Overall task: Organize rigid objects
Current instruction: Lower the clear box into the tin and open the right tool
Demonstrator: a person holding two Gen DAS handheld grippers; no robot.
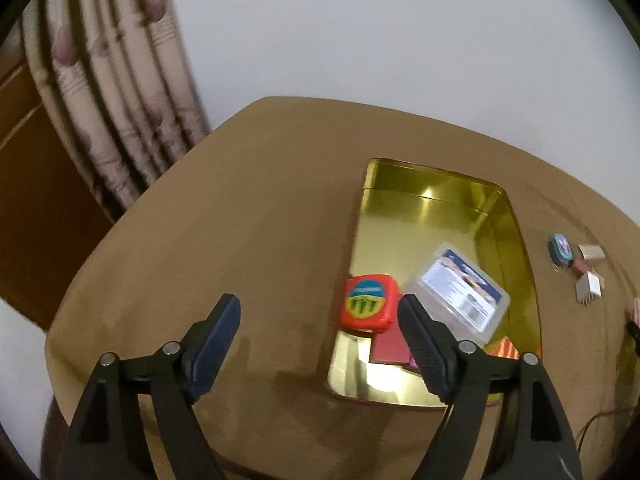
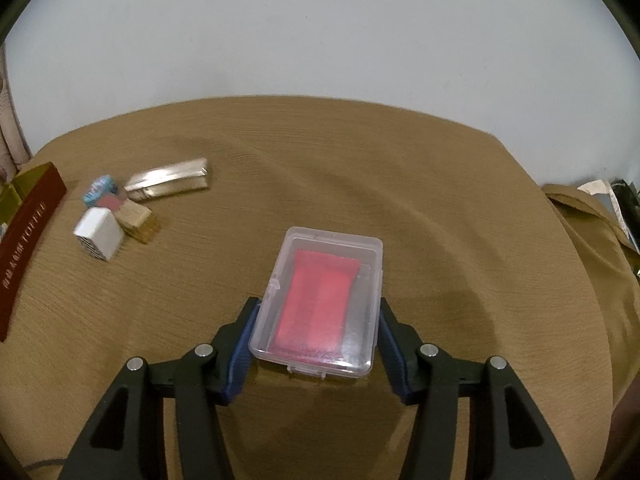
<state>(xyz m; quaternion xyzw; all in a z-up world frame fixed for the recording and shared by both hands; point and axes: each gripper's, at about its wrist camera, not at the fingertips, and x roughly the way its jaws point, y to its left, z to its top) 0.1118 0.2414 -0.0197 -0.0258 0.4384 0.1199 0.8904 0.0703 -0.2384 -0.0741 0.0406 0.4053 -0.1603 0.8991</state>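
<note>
A gold tin box (image 1: 508, 216) lies open on the brown tablecloth. Inside it are an orange tape measure (image 1: 368, 306) leaning on the left rim, a clear plastic case (image 1: 460, 292) with a printed label, and a red card (image 1: 390, 350). My left gripper (image 1: 320, 320) is open and empty, just left of the tin. My right gripper (image 2: 316, 320) is shut on a clear plastic box (image 2: 320, 308) with a pink insert, held above the cloth. The tin's dark red outer side (image 2: 28, 236) shows at the left of the right wrist view.
Small items lie in a cluster: a blue round piece (image 2: 98, 189), a white block (image 2: 100, 238), a tan block (image 2: 134, 216), a silver foil pack (image 2: 170, 184). The cluster also shows right of the tin (image 1: 578, 268). A cloth-covered pile (image 2: 592, 216) is far right.
</note>
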